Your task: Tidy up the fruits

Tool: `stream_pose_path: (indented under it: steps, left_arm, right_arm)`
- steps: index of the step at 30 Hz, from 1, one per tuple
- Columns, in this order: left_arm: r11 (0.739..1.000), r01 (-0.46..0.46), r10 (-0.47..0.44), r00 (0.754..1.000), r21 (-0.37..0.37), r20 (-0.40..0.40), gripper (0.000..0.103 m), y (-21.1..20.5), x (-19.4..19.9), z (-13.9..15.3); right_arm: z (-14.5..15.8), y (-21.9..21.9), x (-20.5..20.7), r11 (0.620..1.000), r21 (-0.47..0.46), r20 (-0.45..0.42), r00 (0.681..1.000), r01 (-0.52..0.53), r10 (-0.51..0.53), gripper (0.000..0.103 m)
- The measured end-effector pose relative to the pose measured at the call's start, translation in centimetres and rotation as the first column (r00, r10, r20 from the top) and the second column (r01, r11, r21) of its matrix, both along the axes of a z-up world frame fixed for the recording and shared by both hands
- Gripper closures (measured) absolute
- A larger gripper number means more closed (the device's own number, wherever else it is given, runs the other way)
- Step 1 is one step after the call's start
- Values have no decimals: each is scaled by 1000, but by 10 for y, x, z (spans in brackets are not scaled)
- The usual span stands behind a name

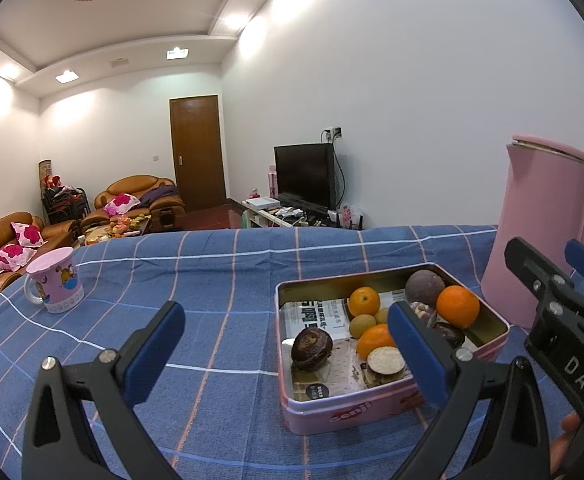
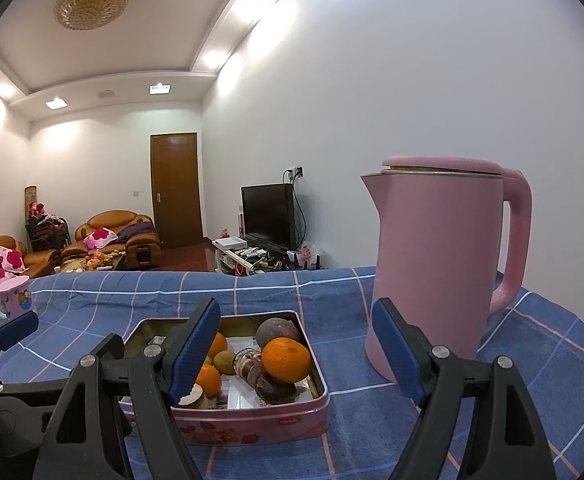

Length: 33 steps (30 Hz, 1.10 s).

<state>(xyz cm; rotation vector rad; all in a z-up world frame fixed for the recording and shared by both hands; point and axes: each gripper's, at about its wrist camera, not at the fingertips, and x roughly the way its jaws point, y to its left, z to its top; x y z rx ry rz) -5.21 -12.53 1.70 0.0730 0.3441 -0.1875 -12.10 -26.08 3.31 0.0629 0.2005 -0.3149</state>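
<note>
Blue checked tablecloth (image 1: 220, 280) over the whole table; pink kettle (image 2: 436, 264) by the right edge; pink tin (image 2: 252, 420) beside it, heaped with fruit, one orange (image 2: 286, 360) topmost. Left gripper (image 1: 286, 356) and right gripper (image 2: 304, 356) both spread wide, empty. Risk: nudging the heap, toppling that orange.

Oranges (image 1: 457, 306), dark passion fruits (image 1: 311, 349) and small yellowish fruits (image 1: 362, 325) lie jumbled inside the open pink tin (image 1: 372, 416).

Bright ceiling-light glare, sharp focus, strong fisheye bending, dark vignetted corners.
</note>
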Motion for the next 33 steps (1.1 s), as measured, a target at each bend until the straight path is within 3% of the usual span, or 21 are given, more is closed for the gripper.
stream_pose_path:
  steps: [26, 33]
  left_arm:
    - [1000, 10, -10, 1000, 15, -12, 0, -3, 2, -4]
    - [1000, 13, -13, 1000, 10, -13, 0, -2, 2, -3]
  right_arm:
    - [-2, -4, 1, 1000, 10, -8, 1000, 21, -21, 23]
    - [-4, -19, -2, 990, 47, -29, 991, 133, -132, 23]
